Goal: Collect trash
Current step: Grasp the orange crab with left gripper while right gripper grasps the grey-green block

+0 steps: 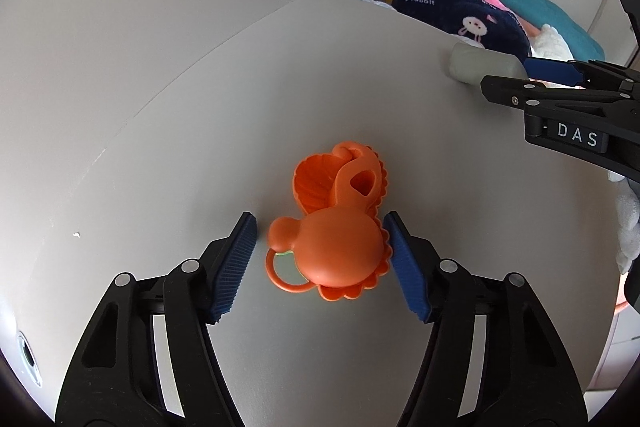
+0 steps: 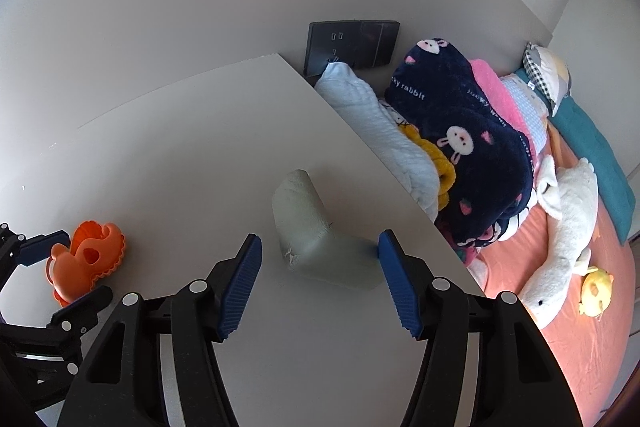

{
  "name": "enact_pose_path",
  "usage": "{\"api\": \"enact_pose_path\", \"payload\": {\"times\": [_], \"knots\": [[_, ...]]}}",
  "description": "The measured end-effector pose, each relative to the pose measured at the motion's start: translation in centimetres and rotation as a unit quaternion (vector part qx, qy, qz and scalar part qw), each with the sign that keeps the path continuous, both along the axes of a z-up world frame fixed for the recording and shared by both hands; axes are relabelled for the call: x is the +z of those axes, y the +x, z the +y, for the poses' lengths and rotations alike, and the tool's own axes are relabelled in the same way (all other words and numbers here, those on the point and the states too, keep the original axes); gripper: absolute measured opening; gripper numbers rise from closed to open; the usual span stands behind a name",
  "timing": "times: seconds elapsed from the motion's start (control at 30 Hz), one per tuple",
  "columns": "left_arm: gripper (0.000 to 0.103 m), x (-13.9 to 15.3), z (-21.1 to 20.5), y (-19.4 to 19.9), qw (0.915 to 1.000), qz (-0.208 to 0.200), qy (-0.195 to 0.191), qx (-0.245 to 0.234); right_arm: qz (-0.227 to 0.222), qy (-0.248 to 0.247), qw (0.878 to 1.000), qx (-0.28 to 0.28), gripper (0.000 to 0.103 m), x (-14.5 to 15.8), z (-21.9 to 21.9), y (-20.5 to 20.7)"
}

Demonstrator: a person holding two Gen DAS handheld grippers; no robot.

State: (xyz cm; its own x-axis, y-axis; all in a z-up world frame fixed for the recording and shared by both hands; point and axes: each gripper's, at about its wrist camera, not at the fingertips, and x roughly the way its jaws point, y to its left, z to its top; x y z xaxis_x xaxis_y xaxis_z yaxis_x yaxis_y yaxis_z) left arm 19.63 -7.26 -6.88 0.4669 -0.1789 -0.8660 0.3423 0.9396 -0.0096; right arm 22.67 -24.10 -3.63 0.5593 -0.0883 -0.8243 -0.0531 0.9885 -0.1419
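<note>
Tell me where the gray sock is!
The gray sock lies on the white table near its right edge, next to the bed, between the fingers of the open right claw. The orange toy sits far to its left.

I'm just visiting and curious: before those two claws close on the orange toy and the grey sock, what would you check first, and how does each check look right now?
1. Left gripper open: ok.
2. Orange toy sits between the left fingers: ok, though the right-hand pad looks nearly touching.
3. Right gripper open: ok.
4. Grey sock centred between the right fingers: not ok, it sits toward one pad.
5. Sock fully on the white table: ok, but near its edge.
6. Somewhere to drop the trash: cannot tell, no bin in view.
</note>
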Motion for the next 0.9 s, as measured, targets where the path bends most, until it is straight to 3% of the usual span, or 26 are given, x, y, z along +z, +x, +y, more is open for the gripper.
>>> {"api": "enact_pose_path", "payload": {"times": [0.27, 0.37, 0.43, 0.9], "knots": [[0.062, 0.0, 0.0, 0.1, 1.0000, 0.000, -0.005, 0.000, 0.015, -0.044, 0.999, 0.002, 0.062, -1.0, -0.6, 1.5], [0.059, 0.0, 0.0, 0.0, 1.0000, -0.001, -0.005, 0.000, 0.016, -0.059, 0.998, -0.004, 0.045, -1.2, -1.3, 1.7], [0.054, 0.1, 0.0, 0.0, 1.0000, -0.003, -0.007, 0.000, 0.019, -0.034, 0.999, -0.011, 0.036, -1.0, -2.2, 1.7], [0.054, 1.6, -1.0, -1.5, 0.9995, -0.018, -0.018, -0.019, 0.009, 0.019, 0.999, -0.036, 0.035, 1.4, -3.8, -2.2]]}}
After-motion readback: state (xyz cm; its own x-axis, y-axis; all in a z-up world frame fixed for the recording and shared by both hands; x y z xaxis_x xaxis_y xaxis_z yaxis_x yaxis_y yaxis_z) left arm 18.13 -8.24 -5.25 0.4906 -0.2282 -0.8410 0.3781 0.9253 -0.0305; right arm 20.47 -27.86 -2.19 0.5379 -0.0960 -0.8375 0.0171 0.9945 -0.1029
